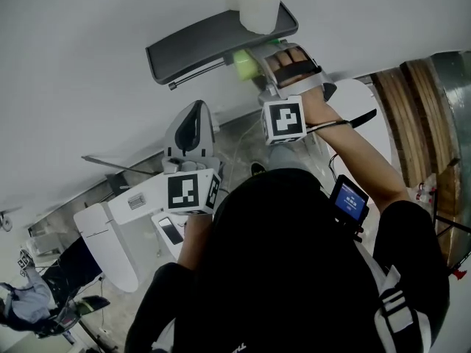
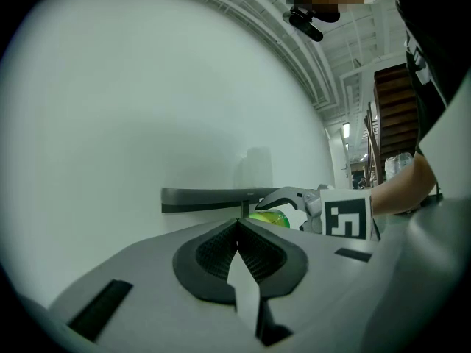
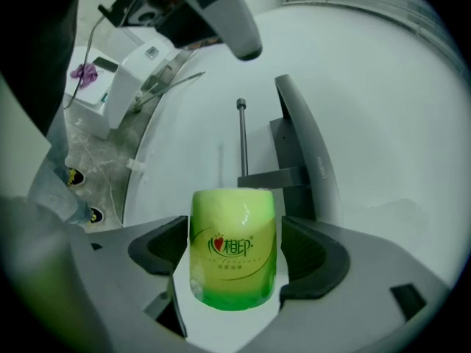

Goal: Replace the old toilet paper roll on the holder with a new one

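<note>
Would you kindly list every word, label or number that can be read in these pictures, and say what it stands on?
"心相印", beside a red heart: on the green-wrapped roll.
Small script line under it on the same wrapper: too small to read.
Faint print on the holder shelf: too blurred to read.
Text on the blue screen of the wrist device: too small to read.

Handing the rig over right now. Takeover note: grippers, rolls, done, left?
The left gripper has its jaws shut on nothing and is off to the side of the holder.
The right gripper is shut on the green-wrapped roll, close to the bar.
The bar is bare. A white roll stands on the shelf.
Done: no roll on the bar.
Left: probably slide the green-wrapped roll onto the bar; it is in its wrapper.
</note>
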Tool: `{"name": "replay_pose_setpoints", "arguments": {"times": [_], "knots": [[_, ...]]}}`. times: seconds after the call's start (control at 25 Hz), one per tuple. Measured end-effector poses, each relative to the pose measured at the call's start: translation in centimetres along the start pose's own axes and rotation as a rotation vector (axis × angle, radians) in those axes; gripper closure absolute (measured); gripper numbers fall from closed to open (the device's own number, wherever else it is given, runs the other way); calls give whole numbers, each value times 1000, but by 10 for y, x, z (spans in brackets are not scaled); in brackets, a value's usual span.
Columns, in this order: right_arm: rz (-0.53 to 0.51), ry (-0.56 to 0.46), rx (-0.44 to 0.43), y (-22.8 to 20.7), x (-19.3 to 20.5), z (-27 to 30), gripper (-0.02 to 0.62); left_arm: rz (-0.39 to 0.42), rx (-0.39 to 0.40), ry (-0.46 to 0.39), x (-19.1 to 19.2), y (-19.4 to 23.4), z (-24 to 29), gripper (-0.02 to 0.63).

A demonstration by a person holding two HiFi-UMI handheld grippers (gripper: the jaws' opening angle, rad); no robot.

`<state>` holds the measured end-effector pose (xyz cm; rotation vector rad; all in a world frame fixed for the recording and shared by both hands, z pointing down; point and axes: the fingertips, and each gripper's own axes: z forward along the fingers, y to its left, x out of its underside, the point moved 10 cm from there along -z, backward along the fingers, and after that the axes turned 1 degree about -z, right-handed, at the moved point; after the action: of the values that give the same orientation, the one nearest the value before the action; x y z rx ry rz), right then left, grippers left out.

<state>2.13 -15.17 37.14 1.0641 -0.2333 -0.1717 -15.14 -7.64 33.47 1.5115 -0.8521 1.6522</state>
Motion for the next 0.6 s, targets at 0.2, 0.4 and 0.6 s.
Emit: {"name": "replay_pose_setpoints", "arguments": {"times": [0.2,0.4,0.6], "knots": [[72,-119,-84,-11,-2,-30,196,8,3,-2,-3,0,3,584],[241,-320,-151,-33,-9,-65,198,15,11,-8,-7,-1,6,584],[502,-530,-22,-80,-3,-111,277,19,3,-29,-10,-2,5,583]]}}
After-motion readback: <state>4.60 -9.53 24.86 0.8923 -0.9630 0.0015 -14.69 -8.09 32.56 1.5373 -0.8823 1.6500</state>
